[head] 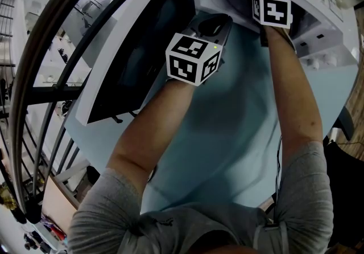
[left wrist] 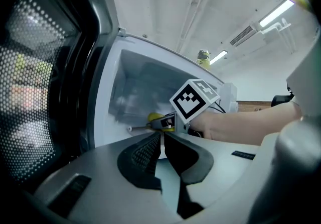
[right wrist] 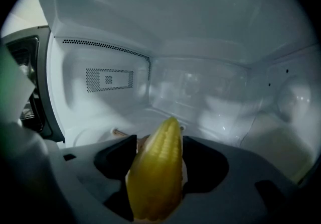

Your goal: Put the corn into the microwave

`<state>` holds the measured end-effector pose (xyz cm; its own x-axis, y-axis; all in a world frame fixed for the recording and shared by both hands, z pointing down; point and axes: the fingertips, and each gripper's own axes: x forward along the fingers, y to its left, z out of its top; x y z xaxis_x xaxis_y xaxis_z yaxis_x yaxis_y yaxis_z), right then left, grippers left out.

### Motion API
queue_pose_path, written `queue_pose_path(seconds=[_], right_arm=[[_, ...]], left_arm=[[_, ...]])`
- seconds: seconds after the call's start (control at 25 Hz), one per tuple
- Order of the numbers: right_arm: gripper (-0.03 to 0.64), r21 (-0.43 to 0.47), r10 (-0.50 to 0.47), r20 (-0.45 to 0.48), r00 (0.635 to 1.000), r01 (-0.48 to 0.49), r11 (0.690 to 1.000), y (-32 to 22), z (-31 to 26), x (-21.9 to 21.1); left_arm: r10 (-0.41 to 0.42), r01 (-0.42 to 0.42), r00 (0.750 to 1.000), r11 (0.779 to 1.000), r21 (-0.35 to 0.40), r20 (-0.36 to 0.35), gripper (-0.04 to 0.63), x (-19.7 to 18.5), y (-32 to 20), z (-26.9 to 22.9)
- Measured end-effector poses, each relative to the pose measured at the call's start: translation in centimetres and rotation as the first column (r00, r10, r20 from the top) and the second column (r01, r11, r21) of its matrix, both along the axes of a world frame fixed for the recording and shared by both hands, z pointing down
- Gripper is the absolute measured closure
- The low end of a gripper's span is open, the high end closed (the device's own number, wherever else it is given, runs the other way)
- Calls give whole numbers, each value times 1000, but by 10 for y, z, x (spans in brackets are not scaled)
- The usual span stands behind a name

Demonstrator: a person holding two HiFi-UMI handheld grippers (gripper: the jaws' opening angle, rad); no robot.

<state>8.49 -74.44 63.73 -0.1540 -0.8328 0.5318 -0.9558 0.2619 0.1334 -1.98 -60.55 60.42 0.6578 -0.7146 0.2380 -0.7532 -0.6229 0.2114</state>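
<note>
- Right tool (right wrist: 159, 138): jaws wide, reaching into the microwave (right wrist: 210, 47) cavity.
- Corn (right wrist: 154, 178): lies lengthwise between these jaws, tip toward 12 o'clock, with a gap at its 9 o'clock side.
- Left tool (left wrist: 162, 136): jaws together, empty, facing the cavity.

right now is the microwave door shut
No, the microwave door stands swung open, and the corn is inside the white cavity.

Inside the microwave (right wrist: 215, 87), the corn (right wrist: 155, 178) sits between jaws of the right gripper (right wrist: 159, 140).
</note>
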Motion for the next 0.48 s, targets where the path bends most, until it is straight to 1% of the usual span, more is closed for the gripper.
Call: queue_pose_path(seconds=[0.48], right_arm=[[317,38,-4,1,1000,4,999,4,-8,-2]], left_arm=[[3,-3,1000,1000,4,9,555,2,2,-1]])
